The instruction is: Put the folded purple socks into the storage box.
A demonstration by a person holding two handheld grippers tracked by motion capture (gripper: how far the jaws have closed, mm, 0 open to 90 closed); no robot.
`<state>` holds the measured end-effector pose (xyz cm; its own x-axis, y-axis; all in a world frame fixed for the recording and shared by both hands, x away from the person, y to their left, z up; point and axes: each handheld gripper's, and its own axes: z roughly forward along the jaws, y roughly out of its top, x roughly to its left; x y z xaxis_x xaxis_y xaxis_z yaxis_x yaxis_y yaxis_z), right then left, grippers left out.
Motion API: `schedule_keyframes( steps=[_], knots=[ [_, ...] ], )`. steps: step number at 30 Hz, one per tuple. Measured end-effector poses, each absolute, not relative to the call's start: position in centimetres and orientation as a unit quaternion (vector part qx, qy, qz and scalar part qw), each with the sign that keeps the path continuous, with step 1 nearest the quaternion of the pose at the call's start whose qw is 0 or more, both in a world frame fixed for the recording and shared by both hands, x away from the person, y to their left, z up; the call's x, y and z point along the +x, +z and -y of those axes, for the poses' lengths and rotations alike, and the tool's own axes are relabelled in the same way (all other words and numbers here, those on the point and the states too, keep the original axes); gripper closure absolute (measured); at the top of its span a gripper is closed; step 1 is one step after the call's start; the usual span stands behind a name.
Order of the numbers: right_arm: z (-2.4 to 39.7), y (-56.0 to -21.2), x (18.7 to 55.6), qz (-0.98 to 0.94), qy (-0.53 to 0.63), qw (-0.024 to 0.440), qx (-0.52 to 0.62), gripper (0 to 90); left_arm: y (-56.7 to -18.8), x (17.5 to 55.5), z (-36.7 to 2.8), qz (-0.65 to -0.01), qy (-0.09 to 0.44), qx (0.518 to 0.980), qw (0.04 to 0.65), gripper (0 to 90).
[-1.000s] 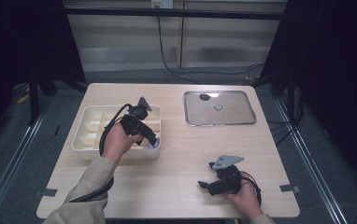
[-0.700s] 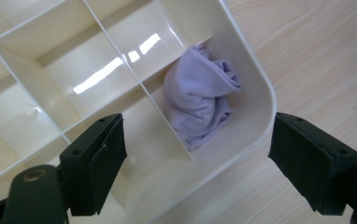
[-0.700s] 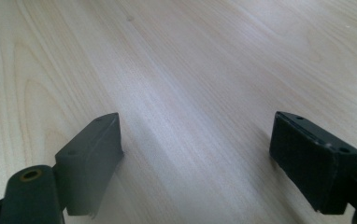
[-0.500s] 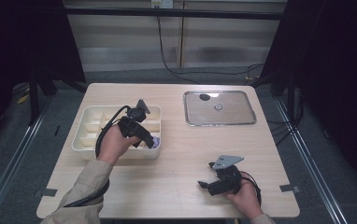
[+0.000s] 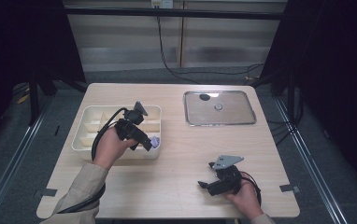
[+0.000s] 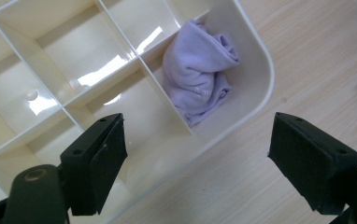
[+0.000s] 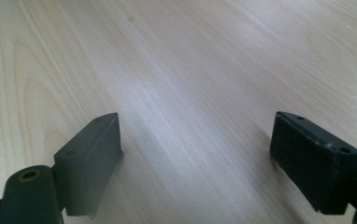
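A cream divided tray [image 5: 87,117] [image 6: 260,65] lies on the left half of the table. A folded lilac cloth [image 6: 199,70] [image 5: 154,141] sits in its near right corner compartment. My left gripper [image 5: 145,143] [image 6: 197,163] hangs just above that corner, open, with nothing between its jaws; the cloth lies a little ahead of them. My right gripper [image 5: 205,185] [image 7: 195,158] rests low over bare wood near the table's front right, open and empty.
A shallow metal tray [image 5: 219,108] with a small round piece and a dark spot on it sits at the back right. Bare wood lies between the two trays and around the right hand. Cables trail from both grippers.
The left hand has drawn back slightly toward the person, so the lilac cloth now shows past its jaws. The right hand has stayed put.
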<state>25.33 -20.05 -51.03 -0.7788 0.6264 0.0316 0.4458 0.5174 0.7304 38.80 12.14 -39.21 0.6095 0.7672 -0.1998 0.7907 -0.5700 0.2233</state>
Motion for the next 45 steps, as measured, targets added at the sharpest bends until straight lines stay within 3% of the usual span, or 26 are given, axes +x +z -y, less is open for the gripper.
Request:
schedule_keyframes(
  steps=[45],
  knots=[
    [20.0,-51.0,25.3,-0.864,0.378,0.119,0.31,14.7,-39.8,34.9,-14.4,-0.413,-0.043,0.894,0.168,18.4]
  ],
)
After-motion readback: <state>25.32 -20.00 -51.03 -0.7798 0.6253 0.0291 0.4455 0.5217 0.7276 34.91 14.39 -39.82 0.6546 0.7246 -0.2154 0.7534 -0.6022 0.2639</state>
